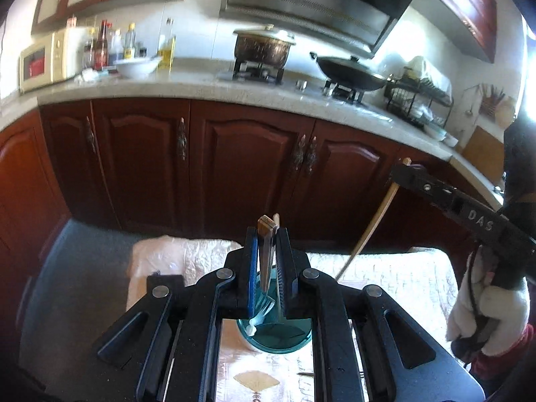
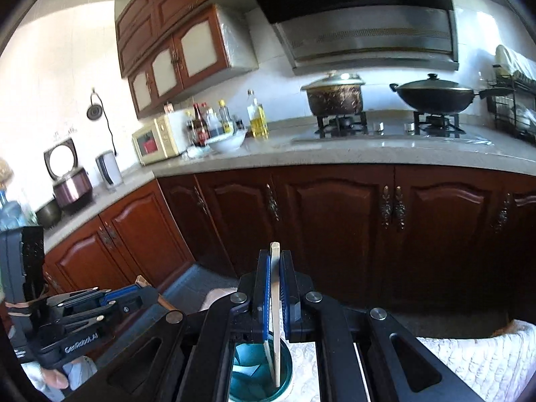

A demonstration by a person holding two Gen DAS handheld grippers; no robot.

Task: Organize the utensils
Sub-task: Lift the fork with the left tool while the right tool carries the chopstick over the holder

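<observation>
Our left gripper [image 1: 267,231] is clamped on a brown-handled fork [image 1: 266,251], prongs down in the teal cup [image 1: 274,338]. Our right gripper [image 2: 274,264] pinches a pale chopstick [image 2: 275,301], its lower end apparently inside that cup [image 2: 261,372].

Translucent teal plastic cup [image 1: 278,338] on a quilted cream cloth [image 1: 385,274]; a brown wooden-handled utensil [image 1: 266,251] and pale wooden chopstick [image 2: 275,308] between matt black plastic fingers [image 1: 286,268]; glossy reddish wood cabinets [image 1: 254,164] behind.

both wrist views near, facing stove [image 1: 258,70]; teal cup [image 2: 261,378] probably shared.
</observation>
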